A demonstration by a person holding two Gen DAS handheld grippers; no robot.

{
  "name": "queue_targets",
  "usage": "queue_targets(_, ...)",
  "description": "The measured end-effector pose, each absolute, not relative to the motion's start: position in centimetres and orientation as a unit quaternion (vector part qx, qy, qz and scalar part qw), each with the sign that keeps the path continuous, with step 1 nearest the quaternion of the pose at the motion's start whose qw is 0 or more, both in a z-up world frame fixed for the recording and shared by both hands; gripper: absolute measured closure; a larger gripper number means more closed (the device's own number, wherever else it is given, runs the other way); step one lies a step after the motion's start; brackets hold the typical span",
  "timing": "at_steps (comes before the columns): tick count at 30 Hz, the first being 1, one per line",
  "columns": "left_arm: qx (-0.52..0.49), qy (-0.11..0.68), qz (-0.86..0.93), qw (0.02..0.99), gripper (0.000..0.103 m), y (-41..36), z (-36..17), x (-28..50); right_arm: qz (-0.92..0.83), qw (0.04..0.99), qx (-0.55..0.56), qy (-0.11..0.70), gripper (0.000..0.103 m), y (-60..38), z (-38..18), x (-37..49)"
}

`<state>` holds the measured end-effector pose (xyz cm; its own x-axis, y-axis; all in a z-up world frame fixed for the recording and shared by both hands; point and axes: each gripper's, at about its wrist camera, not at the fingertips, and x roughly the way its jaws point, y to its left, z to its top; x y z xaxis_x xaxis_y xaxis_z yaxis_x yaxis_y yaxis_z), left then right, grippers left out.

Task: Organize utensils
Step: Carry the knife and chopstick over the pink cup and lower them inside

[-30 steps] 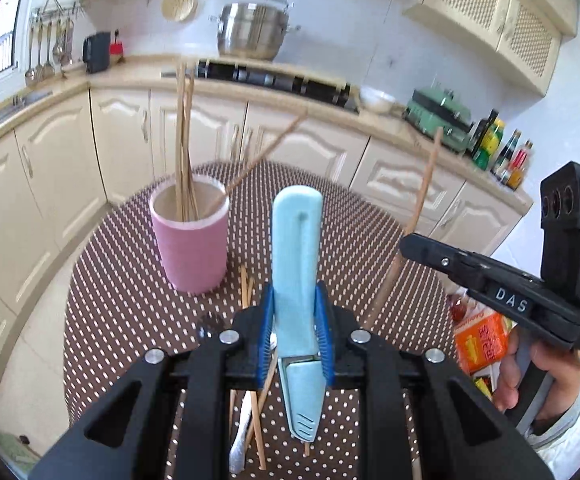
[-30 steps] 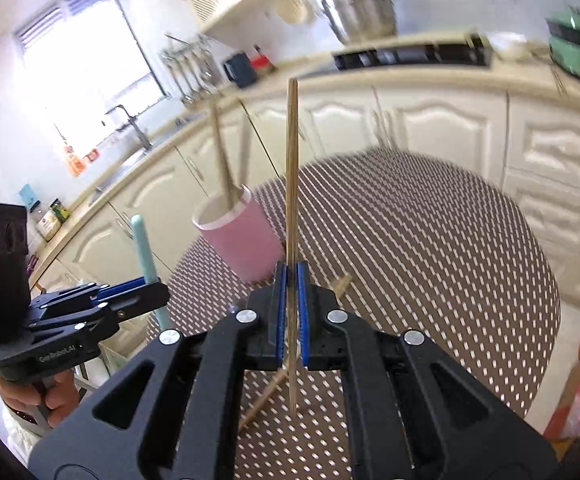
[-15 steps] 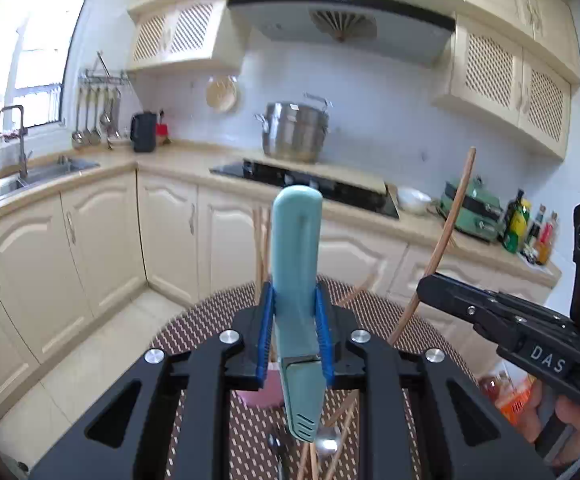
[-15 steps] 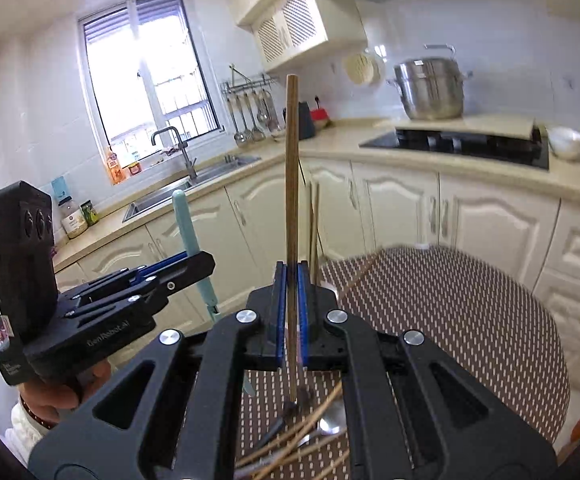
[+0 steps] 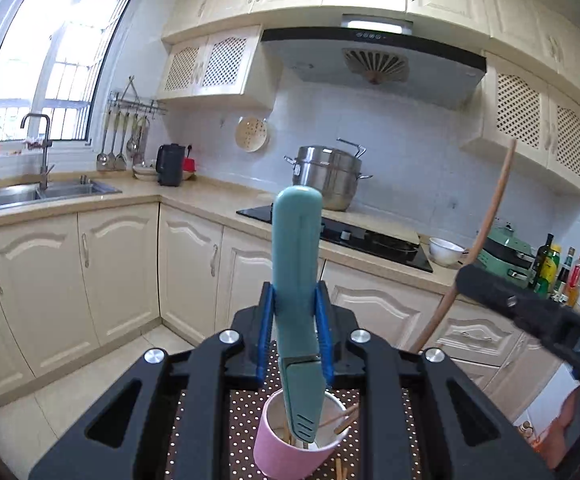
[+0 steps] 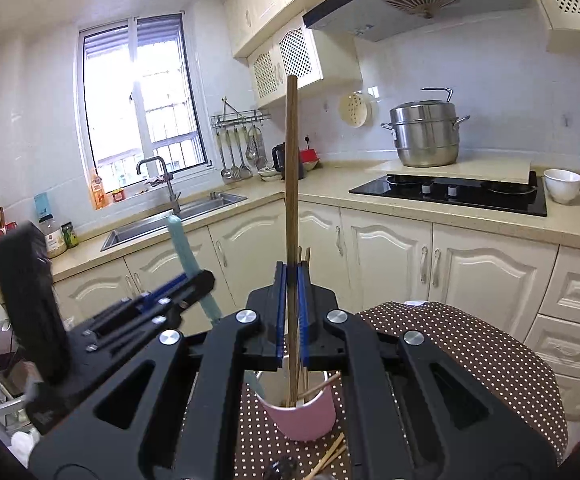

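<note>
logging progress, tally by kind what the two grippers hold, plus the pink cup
teal plastic-handled utensil: 1
brown wooden chopstick: 1
pink round cup: 1
total: 3

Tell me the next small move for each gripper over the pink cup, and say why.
Probably lower a little further, then open. The left gripper is shut on the teal-handled utensil, whose lower end already dips into the pink cup. The right gripper is shut on a chopstick whose tip is inside the cup beside other chopsticks.
</note>
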<state>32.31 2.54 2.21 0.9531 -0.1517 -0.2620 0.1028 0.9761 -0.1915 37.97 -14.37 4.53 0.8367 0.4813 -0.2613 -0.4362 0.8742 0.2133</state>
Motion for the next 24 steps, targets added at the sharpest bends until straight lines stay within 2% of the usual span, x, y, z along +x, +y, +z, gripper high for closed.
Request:
queue_targets(13, -0.076, 0.185, -0.081, 0.976, 0.082, 1.5, -1.8, 34.6, 0.246, 0.945, 0.067, 0.205, 0.097, -13.2, 1.1, 40.2)
queue_targets(15, -0.072, 0.187, -0.081, 0.976, 0.079, 1.4, -1.9, 34.6, 0.245, 0.944, 0.068, 0.21, 0.097, -13.2, 0.9, 40.3)
queue_targets(17, -0.07, 0.184, -0.08, 0.977, 0.068, 1.5, -1.9, 34.4, 0.245, 0.943, 0.07, 0.213, 0.097, -13.3, 0.7, 40.3)
queue_targets(24, -0.072, 0.183, -0.07, 0.978, 0.06, 1.9, -1.5, 33.6, 0.244, 0.942, 0.068, 0.22, 0.097, -13.1, 0.5, 40.1)
